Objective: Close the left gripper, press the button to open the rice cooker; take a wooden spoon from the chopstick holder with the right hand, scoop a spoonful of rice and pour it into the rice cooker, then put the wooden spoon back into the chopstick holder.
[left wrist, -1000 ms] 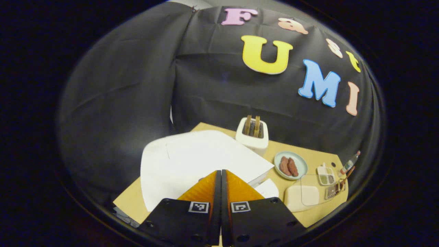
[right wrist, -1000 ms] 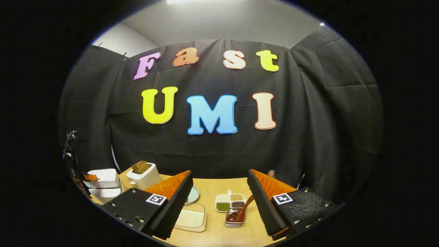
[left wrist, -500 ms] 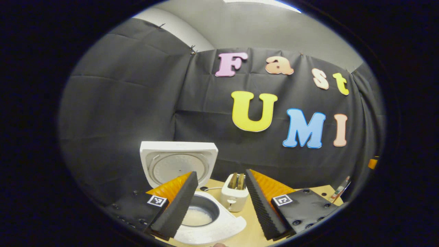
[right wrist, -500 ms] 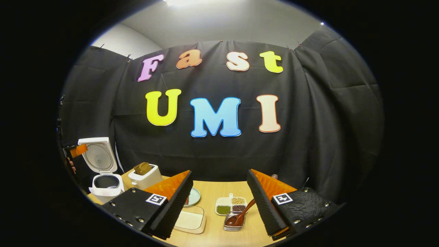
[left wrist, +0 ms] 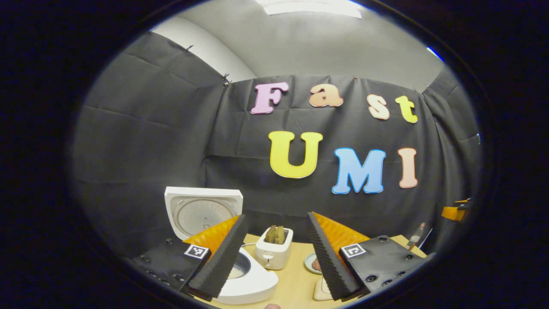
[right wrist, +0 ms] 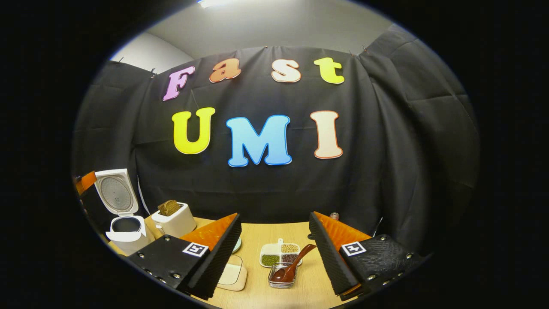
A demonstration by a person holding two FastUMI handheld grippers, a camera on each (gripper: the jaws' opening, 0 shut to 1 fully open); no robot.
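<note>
The white rice cooker (left wrist: pixel 253 287) stands open, its lid (left wrist: pixel 201 212) upright and the inner pot (left wrist: pixel 239 269) showing pale contents. My left gripper (left wrist: pixel 277 215) is open and empty, held back from the cooker, which sits behind its left finger. In the right gripper view the cooker (right wrist: pixel 125 231) is at the far left with its lid (right wrist: pixel 113 193) raised. A brown wooden spoon (right wrist: pixel 293 267) leans in a small clear holder (right wrist: pixel 281 281) on the table. My right gripper (right wrist: pixel 275 214) is open and empty, with the spoon just inside its right finger.
A white toaster (left wrist: pixel 274 253) holding bread stands right of the cooker. On the wooden table (right wrist: pixel 266 296) are a plate (left wrist: pixel 315 264), a divided dish of grains (right wrist: pixel 281 255), a cream box under a clear lid (right wrist: pixel 231 274) and a small bottle (right wrist: pixel 333 216).
My left gripper went from shut against the cooker to open, then pulled back and tilted up. The cooker lid swung open. My right gripper shifted only slightly.
</note>
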